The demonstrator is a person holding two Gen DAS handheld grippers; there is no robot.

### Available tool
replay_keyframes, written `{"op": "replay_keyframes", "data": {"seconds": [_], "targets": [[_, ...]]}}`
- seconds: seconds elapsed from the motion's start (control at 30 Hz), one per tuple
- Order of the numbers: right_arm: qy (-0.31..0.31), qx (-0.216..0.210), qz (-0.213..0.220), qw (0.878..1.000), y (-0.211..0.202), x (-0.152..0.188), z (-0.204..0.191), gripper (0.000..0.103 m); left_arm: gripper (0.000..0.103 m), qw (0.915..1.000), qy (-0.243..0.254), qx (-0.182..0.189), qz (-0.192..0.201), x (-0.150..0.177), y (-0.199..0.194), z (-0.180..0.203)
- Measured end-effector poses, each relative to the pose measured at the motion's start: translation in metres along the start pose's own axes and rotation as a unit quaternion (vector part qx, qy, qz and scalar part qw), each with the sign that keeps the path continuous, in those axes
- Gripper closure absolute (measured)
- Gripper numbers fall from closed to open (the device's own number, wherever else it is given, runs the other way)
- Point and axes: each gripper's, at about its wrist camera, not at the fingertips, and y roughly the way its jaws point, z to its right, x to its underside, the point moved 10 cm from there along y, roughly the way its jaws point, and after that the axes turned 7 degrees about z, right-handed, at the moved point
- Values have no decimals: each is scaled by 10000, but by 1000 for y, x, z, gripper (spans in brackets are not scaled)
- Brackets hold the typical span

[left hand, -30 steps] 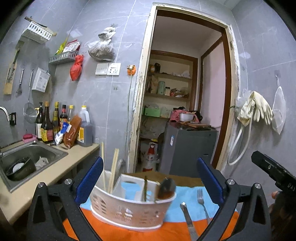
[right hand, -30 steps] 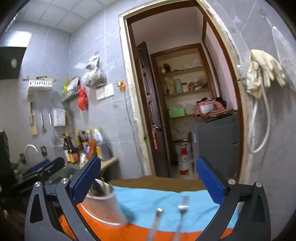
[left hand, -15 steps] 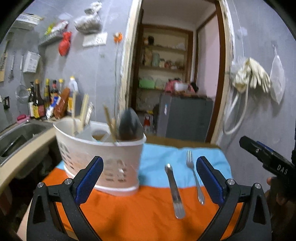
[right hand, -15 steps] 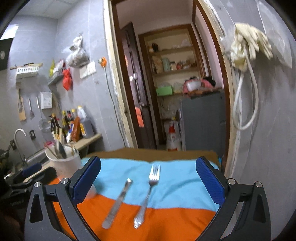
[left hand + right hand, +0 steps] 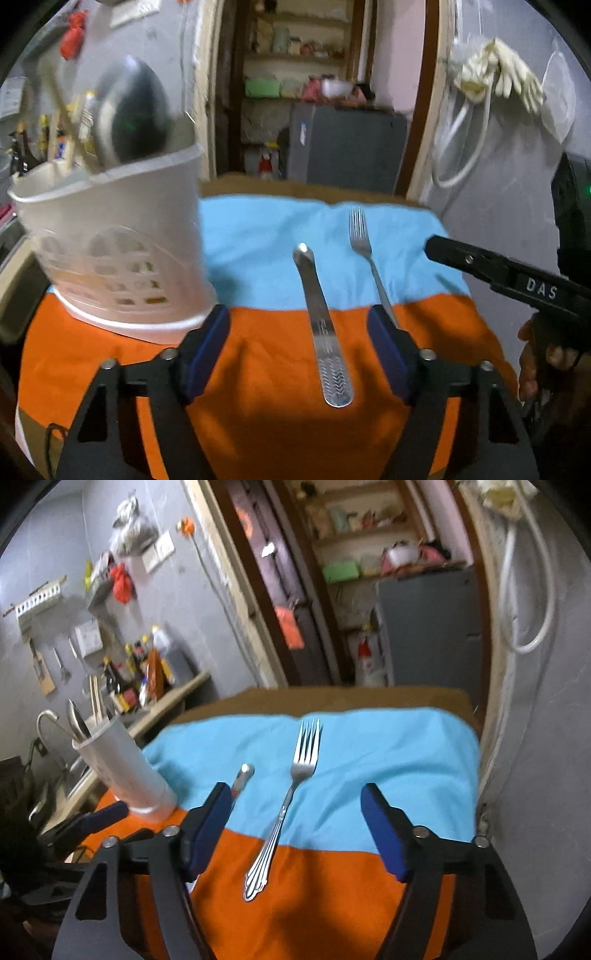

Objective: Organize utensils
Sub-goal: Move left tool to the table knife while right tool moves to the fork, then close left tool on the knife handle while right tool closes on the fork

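Utensils on the cloth: one knife, one fork; both grippers' fingers apart, just narrowing, empty.

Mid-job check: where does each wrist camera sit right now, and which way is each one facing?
Left wrist: on the left gripper, angled down at the flat steel knife; right-hand fingers show.
Right wrist: on the right gripper, angled down at the silver fork; no hand shows.
Shared: knife, fork, white plastic utensil holder, orange-and-blue cloth. Both jaws have been closing, clamping nothing.
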Motion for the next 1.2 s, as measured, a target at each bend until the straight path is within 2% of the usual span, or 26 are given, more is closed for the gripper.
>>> {"op": "replay_keyframes", "data": {"seconds": [0.03,0.13,0.27,0.5,0.73,0.83,0.9,1.07,1.2], "targets": [[20,-38,-119,9999,5,4,1,44,43,9999,-2,32,-129,2,5,0],[43,-111,-459,9989,17,14,1,54,56,9987,-34,114,-498,9,21,2],[-16,-154,-823,9965,33,23,0,65,65,9967,-81,146,-793,16,32,0],[-187,-122,-1163,9930,54,24,-2,72,68,9955,-97,188,-921,23,33,0],[-466,145,-1506,9874,72,28,-3,85,68,9942,24,216,-1054,23,38,5],[-461,164,-1576,9863,69,29,-1,93,72,9937,158,167,-1098,23,43,9],[-393,158,-1604,9862,66,29,0,94,85,9933,241,156,-1121,23,45,12],[-196,199,-1640,9861,53,34,1,97,88,9919,110,176,-1253,24,45,9],[-128,241,-1818,9829,31,51,0,98,88,9890,80,245,-1454,35,23,1]]}}
